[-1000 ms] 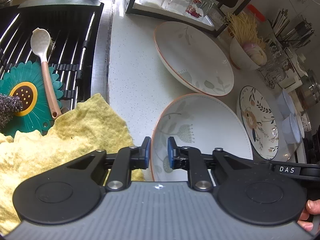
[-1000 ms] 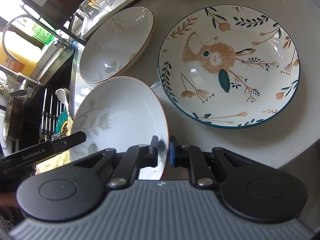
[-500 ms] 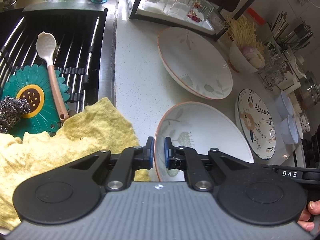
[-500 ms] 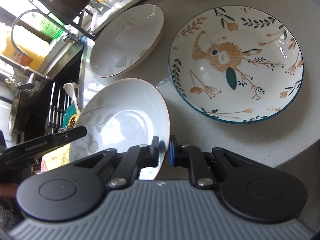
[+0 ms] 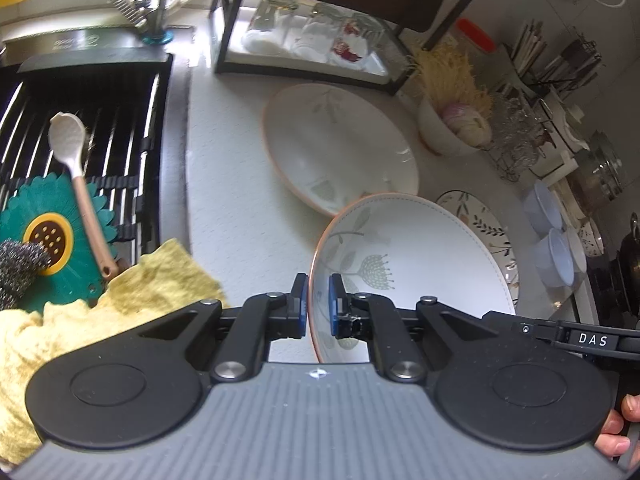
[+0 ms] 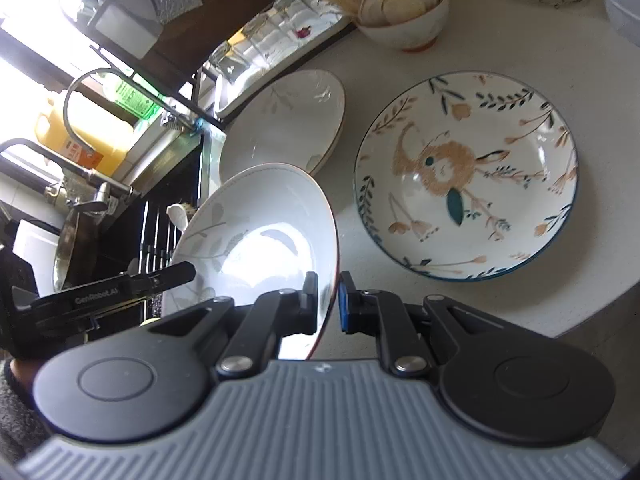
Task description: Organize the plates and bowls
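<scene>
The white speckled table [image 5: 236, 184] carries a leaf-patterned plate [image 5: 340, 148] near the glass rack and a rabbit-painted plate [image 6: 468, 172] beside it. Between them, tilted and raised off the table, a dandelion-patterned bowl [image 5: 412, 264] is pinched at opposite rims by the left gripper [image 5: 318, 306] and the right gripper [image 6: 328, 304].

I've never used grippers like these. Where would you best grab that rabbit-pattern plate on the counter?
Probably by the rim. The rabbit plate lies flat and too wide to span, so slip one finger under its raised near edge and one over, from the counter's front, as both grippers do on the leaf plate.
</scene>
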The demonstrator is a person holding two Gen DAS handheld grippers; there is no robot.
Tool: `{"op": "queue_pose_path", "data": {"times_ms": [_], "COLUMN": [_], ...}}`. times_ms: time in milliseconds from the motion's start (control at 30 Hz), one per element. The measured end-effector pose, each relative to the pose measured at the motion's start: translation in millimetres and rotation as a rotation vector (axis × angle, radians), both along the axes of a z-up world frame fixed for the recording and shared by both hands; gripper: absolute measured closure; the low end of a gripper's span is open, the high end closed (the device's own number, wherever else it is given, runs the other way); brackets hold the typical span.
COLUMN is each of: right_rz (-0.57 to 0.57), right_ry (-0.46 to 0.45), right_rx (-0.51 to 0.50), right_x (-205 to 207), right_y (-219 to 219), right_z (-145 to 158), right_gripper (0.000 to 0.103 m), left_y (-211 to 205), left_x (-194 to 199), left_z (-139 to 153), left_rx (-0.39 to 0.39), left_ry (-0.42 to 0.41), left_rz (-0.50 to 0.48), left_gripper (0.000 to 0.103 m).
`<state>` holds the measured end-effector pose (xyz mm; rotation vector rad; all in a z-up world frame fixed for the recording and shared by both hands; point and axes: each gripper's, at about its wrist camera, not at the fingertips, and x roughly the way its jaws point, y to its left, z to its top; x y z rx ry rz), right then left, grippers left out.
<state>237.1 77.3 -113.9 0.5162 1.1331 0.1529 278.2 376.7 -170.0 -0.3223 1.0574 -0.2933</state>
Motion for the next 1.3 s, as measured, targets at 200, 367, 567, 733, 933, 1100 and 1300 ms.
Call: {"op": "queue_pose_path", "data": {"times_ms": [200,367,567,733,933,1100,1300], "right_rz": [-0.037,-0.07,-0.083,-0.083,-0.065,-0.047,-0.042], "right_ry": [-0.033,-0.062,-0.061,-0.057,-0.063,-0.008,0.041], "right_rx": [-0.026,-0.041,-0.061,-0.06,-0.082,-0.14,-0.142], "right_x": [4,8,14,21,36,47,54], "right_y": [-21,-40,-65,-87,-112,-126,-139], "right_z": [11,18,17,16,16,5,-11], "right_gripper": [0.09,0.09,0.09,0.09,0.09,0.089,0.089], "left_y": [-25,-47,-77,-102,-133,-158,-173], "left_x": [21,39,59,72,89,96,102], "left_z": [16,23,19,22,20,7,-14], "left_rx": [-0.021,-0.039,-0.035,-0.037,-0.03,-0.009,0.01], "left_ry": [-0.013,-0.024,-0.018,-0.022,-0.023,0.007,0.083], "left_rz": [-0.049,-0.085,-0.117,-0.13,-0.142,-0.153,-0.151], "left_gripper": [0.091,0.091,0.091,0.091,0.091,0.091,0.091]}}
